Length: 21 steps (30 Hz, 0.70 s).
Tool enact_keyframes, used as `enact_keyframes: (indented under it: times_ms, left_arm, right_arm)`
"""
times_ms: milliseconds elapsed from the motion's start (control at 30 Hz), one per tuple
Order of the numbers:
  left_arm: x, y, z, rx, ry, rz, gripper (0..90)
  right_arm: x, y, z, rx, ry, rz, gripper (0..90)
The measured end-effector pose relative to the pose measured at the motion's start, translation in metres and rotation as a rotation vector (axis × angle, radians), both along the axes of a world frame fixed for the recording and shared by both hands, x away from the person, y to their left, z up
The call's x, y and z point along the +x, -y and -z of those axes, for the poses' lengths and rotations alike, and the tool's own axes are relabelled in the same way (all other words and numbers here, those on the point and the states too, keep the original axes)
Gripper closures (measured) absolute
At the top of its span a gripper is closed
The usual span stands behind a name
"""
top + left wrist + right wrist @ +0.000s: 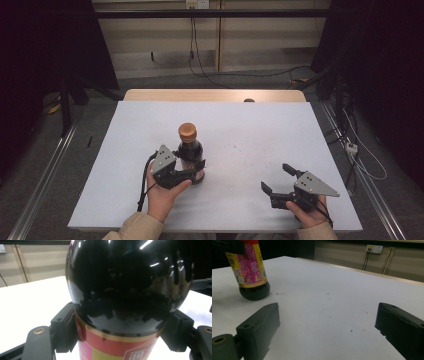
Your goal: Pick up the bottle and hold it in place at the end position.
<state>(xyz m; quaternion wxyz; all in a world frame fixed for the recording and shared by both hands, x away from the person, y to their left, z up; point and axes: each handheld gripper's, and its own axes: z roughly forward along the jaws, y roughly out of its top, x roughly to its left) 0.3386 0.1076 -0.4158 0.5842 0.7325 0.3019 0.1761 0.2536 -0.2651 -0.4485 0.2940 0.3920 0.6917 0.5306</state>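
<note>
Forearms enter the high view from below: the left tongs (pixel 196 170) are clamped around the dark bottle (pixel 190 150), upright on the white surface (pixel 250 145); lifting remains. Its label (pixel 110 350) sits pressed between both pads in the left gripper view. Right tongs (pixel 327 327) gape released, the bottle well off to their left.

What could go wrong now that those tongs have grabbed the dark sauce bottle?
The left tongs pinch the bottle low on its glossy label, below the bulging body, so it might slip or tip top-heavy if lifted. The right tongs hang open away from it, giving no support. A fall could spill sauce over the white table.
</note>
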Motion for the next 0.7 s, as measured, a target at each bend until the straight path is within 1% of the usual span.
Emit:
enact_keyframes:
  times_ms: [133,333,433,500,667,700]
  left_arm:
    - [0.000,0.001,0.000,0.010,0.011,-0.010,26.8]
    - [0.002,0.001,0.000,0.028,0.024,0.005,29.1]
    - [0.003,0.000,-0.002,0.043,0.024,0.018,29.7]
    - [0.005,-0.001,-0.003,0.051,0.027,0.039,30.0]
    - [0.012,-0.004,-0.001,0.038,0.032,0.087,30.2]
    - [0.013,-0.004,-0.001,0.031,0.029,0.089,30.2]
  right_arm:
    - [0.000,0.000,0.000,0.003,-0.002,0.001,5.0]
    - [0.000,0.001,-0.001,0.006,0.004,0.001,5.0]
    - [0.000,0.001,-0.001,0.007,0.004,0.003,5.1]
    - [0.000,0.001,-0.001,0.007,0.004,0.002,5.0]
    - [0.000,0.001,-0.001,0.008,0.005,0.002,5.1]
    - [0.000,0.001,-0.001,0.008,0.005,0.003,5.1]
